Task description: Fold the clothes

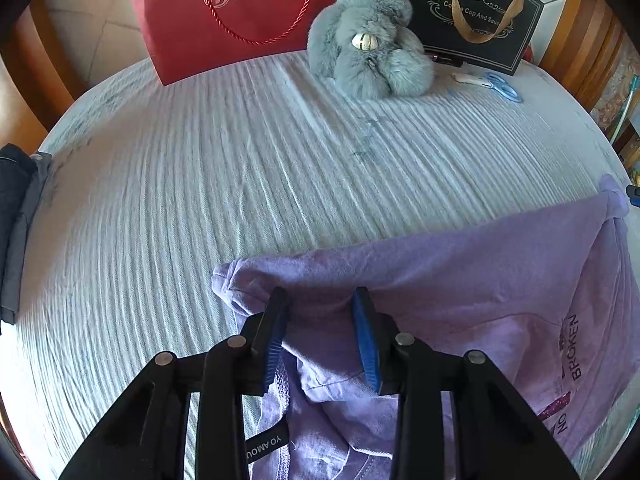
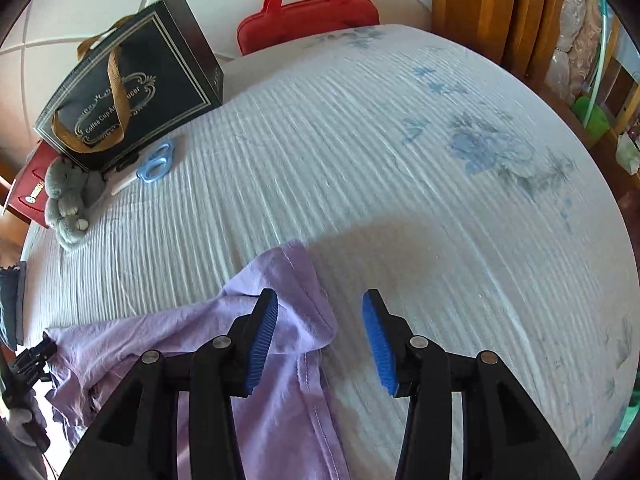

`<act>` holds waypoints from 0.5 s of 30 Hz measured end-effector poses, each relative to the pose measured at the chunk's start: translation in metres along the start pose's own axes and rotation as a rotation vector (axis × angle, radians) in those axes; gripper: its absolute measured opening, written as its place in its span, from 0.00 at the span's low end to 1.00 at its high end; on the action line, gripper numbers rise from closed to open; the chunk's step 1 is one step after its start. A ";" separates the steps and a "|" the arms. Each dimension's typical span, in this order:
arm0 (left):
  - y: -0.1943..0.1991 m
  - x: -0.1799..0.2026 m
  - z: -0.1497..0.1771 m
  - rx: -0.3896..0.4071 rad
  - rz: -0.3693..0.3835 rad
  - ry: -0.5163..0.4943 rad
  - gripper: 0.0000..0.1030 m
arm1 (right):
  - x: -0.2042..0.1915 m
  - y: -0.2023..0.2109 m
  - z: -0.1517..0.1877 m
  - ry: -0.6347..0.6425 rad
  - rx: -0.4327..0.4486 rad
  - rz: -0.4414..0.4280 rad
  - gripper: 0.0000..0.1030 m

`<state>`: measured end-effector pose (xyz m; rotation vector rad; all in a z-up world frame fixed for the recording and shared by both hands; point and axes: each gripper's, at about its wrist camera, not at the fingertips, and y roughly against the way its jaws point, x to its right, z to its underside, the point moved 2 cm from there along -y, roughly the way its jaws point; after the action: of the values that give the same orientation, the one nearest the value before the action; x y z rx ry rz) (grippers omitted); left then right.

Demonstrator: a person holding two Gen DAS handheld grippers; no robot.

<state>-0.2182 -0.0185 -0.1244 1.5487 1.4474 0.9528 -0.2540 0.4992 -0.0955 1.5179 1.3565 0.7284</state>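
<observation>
A lilac T-shirt (image 1: 460, 280) with dark lettering lies crumpled on the ribbed white bedspread (image 1: 240, 180) at the near right. My left gripper (image 1: 322, 300) is open, its blue-padded jaws straddling a raised fold of the shirt by the collar label. In the right wrist view the same shirt (image 2: 280, 288) lies at the near left. My right gripper (image 2: 320, 304) is open, with a shirt edge lying between its jaws nearer the left finger (image 2: 262, 336). The left gripper also shows at the far left of that view (image 2: 34, 356).
At the bed's far edge stand a red BEMEGA bag (image 1: 224, 20), a grey plush toy (image 1: 368, 44), a black gift bag (image 1: 472, 12) and blue scissors (image 1: 500, 86). A red case (image 2: 308, 12) lies beyond. Dark folded clothing (image 1: 16, 220) sits at the left. Wooden furniture (image 2: 500, 12) stands right.
</observation>
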 end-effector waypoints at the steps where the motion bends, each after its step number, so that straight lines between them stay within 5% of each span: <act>1: 0.000 0.000 0.000 0.000 0.002 0.000 0.33 | -0.001 -0.006 0.001 0.009 -0.015 0.001 0.43; 3: -0.003 0.003 -0.004 -0.001 0.004 0.000 0.33 | -0.009 -0.019 -0.001 0.042 -0.052 -0.007 0.35; 5: -0.004 0.004 -0.004 -0.001 0.007 0.000 0.33 | -0.021 -0.021 -0.006 0.094 -0.036 0.017 0.05; 8: -0.004 0.004 -0.004 0.008 0.008 0.000 0.33 | -0.021 -0.002 -0.020 0.059 0.094 0.063 0.05; 10: -0.005 0.005 -0.004 0.011 0.005 0.000 0.33 | -0.001 -0.015 -0.024 -0.038 0.031 0.130 0.13; 12: -0.005 0.005 -0.004 0.012 0.004 0.002 0.33 | 0.013 -0.028 -0.020 -0.080 -0.035 0.182 0.45; 15: -0.005 0.006 -0.004 0.011 0.000 0.000 0.33 | 0.016 -0.010 -0.015 -0.097 0.027 0.160 0.46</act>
<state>-0.2238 -0.0119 -0.1272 1.5560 1.4547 0.9459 -0.2684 0.5184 -0.1014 1.6754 1.1867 0.7277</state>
